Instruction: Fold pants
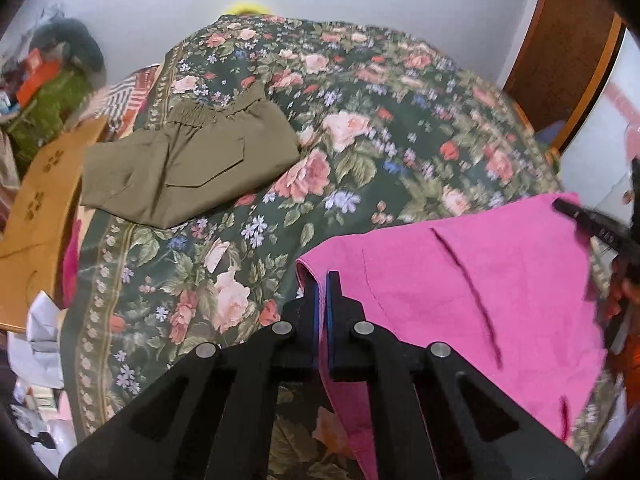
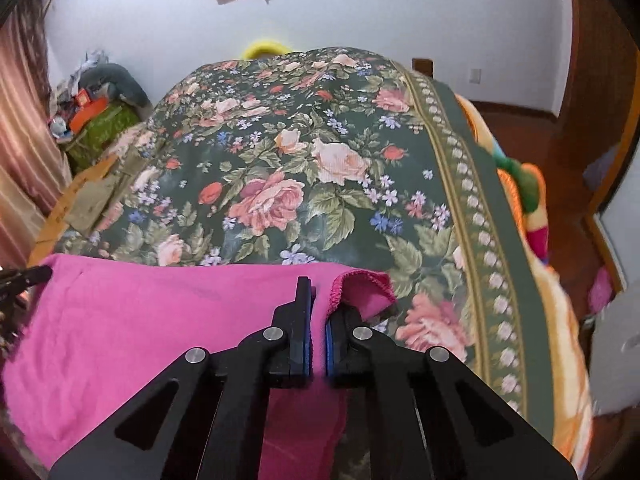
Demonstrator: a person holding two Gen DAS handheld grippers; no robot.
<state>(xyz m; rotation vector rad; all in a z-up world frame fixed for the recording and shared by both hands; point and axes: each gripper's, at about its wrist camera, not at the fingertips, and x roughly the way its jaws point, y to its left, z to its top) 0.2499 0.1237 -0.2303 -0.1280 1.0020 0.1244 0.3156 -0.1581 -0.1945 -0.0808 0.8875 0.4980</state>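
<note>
While both of my tools pinch the same garment, the pink pants [image 2: 132, 320] hang stretched between them just above the bed, I judge so that the cloth stays flat enough to fold over. My left hand-held gripper [image 1: 322, 284] has its blue-padded fingers pressed together on one edge of the pants, the fabric running away to its right. My right hand-held gripper [image 2: 318, 304] is nearly closed too, with pink cloth caught in the thin gap and a stitched hem [image 2: 360, 280] curling just beyond its right finger. This fabric looks soft and knit-like, matte, with a long crease across it.

Past my fingers lies the bedspread [image 2: 280, 168], a dark green quilted cover printed with large roses and a pale border band. Farther ahead and to the left of my left tool rest olive pants [image 1: 188, 168], already folded into a neat block, smooth woven cloth with a gathered elastic waistband. Beyond stands a plain pale wall [image 2: 360, 12].
</note>
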